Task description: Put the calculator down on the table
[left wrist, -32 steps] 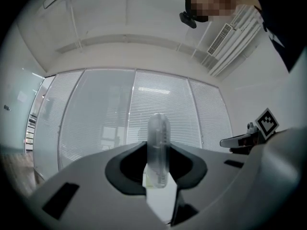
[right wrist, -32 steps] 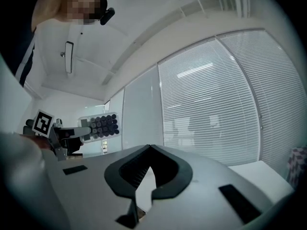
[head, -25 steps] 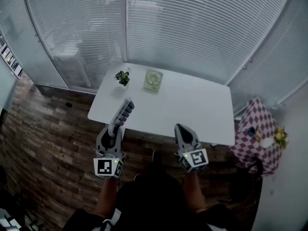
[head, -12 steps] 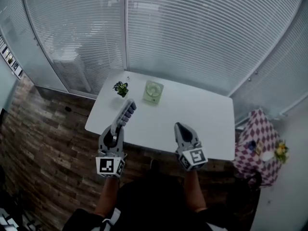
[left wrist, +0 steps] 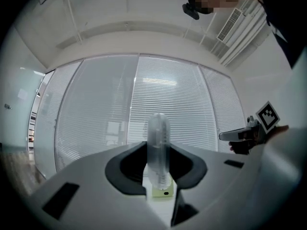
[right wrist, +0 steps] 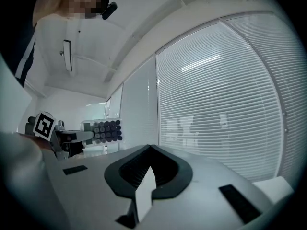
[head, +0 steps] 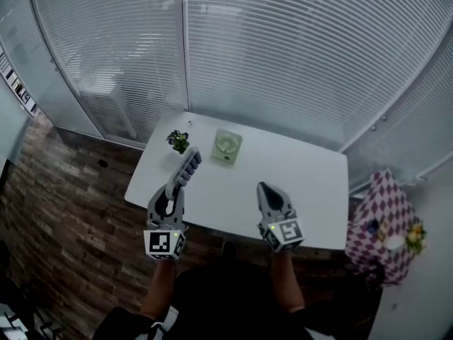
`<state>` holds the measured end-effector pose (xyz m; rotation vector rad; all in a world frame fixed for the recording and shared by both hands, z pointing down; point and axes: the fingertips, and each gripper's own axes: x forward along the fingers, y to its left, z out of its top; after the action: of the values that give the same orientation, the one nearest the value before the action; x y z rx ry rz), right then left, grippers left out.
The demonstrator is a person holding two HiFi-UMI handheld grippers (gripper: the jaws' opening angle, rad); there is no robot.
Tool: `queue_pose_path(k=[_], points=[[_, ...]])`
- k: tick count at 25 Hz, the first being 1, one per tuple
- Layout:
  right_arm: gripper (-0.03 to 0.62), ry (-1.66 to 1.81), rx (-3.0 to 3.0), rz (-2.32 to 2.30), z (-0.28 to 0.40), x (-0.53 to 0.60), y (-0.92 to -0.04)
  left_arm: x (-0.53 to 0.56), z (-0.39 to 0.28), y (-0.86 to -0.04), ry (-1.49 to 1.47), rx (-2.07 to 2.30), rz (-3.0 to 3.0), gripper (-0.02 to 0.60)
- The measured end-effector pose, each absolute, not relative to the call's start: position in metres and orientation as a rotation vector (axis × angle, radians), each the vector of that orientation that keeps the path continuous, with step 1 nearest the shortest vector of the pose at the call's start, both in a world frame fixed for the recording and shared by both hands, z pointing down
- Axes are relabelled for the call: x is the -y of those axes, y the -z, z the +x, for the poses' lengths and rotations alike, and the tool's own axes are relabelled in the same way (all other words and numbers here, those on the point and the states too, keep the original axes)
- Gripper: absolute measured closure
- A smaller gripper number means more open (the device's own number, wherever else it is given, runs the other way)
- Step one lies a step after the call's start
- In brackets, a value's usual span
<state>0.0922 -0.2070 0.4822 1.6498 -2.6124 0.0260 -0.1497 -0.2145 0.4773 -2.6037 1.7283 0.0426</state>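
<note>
Calculator [head: 186, 168]: clamped by its near end, edge-on, keys facing the right gripper; long body projecting forward, level, above the near left part of the tabletop [head: 290, 172]. Contact with the surface not determinable from the head view.

Tabletop: white, rectangular, mostly bare. Small potted plant [head: 178, 141] near the far left corner; pale green square object [head: 226, 146] just beside it on the right, both beyond the calculator's far end.

Room: closed white blinds [head: 283, 62] behind the tabletop and along both sides; dark wood-plank floor [head: 64, 204] to the left; small side table under a checkered cloth [head: 382, 211] at right, well apart from the tabletop, with a few small items on it, too small to identify.

Left gripper [head: 171, 188]: jaws partly closed, pinching the calculator from both sides; pads pressed on its faces in the left gripper view.

Right gripper [head: 263, 185]: over the tabletop's near edge, well apart from the calculator, pointing level; jaws pressed together, tips meeting, nothing between them.
</note>
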Motion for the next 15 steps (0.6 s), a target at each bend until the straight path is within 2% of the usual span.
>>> queue_pose_path(k=[7, 15], points=[[0.588, -0.083, 2.632, 1.605, 0.099, 0.225, -0.488, 0.24, -0.144, -0.482, -0.148, -1.829, -2.682, 0.482], [0.589, -0.067, 2.67, 1.599, 0.107, 0.235, -0.484, 0.251, -0.137, -0.488, -0.079, -1.847, -2.625, 0.482]])
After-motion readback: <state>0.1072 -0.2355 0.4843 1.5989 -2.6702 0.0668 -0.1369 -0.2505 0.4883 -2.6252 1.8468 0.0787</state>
